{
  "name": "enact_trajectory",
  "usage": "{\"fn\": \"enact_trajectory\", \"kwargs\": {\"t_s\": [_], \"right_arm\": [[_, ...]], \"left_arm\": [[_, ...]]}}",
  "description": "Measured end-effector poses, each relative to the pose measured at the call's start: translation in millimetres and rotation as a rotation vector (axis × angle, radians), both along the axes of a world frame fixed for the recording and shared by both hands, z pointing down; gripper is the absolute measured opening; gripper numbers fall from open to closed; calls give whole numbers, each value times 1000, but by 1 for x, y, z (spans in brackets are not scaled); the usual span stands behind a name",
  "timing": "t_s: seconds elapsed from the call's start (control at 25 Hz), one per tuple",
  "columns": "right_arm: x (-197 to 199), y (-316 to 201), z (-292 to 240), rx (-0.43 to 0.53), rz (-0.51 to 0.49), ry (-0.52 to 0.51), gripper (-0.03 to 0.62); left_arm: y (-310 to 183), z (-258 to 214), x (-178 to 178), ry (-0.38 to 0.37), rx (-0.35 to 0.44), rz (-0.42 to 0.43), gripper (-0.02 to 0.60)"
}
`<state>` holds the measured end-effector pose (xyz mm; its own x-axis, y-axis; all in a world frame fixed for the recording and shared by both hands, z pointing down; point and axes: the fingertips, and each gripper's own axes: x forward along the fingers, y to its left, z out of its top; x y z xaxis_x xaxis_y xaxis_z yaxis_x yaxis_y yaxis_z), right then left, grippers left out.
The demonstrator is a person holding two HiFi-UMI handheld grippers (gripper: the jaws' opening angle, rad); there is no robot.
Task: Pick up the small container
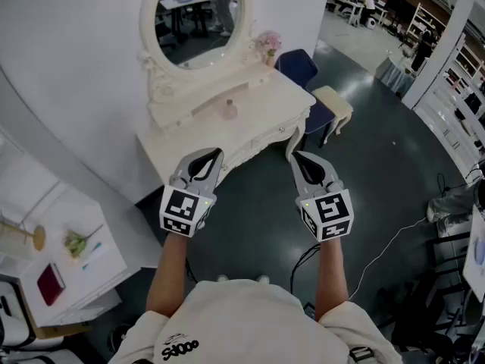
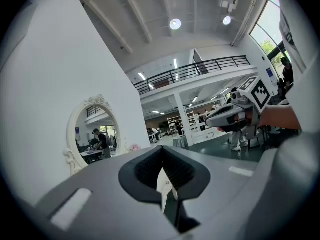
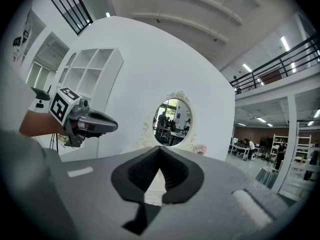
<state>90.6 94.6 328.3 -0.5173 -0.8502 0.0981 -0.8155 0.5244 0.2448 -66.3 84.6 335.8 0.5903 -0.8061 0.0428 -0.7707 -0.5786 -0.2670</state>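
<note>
Left gripper (image 1: 213, 155) and right gripper (image 1: 298, 158): jaws pressed together on both, nothing between them, held side by side short of the dressing table (image 1: 193, 141). Small container (image 1: 229, 111), pinkish, stands on the tabletop under the oval mirror (image 1: 198, 14). It is at about 12 o'clock from the left gripper and 10 o'clock from the right, touching neither.

A short black print sits on the person's pale shirt (image 1: 250, 317), low in the head view, its rounded characters too warped to read surely. The marker cube (image 1: 184, 211) on the left gripper (image 1: 214, 155) and its twin on the right gripper (image 1: 298, 158) show black-and-white square patterns (no letters).
</note>
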Motion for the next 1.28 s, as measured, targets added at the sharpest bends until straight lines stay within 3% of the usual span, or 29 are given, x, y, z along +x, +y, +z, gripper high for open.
{"fn": "enact_trajectory", "kwargs": {"t_s": [0.24, 0.52, 0.88, 1.28], "right_arm": [[13, -5, -1, 17, 5, -2, 2], [26, -2, 3, 15, -93, -42, 2], [58, -14, 15, -21, -137, -61, 2], [58, -61, 36, -53, -139, -60, 2]], "left_arm": [[-2, 2, 14, -2, -1, -7, 18], [0, 12, 34, -12, -32, -47, 18], [1, 27, 58, -11, -68, -94, 18], [-60, 39, 57, -11, -72, -68, 18]]}}
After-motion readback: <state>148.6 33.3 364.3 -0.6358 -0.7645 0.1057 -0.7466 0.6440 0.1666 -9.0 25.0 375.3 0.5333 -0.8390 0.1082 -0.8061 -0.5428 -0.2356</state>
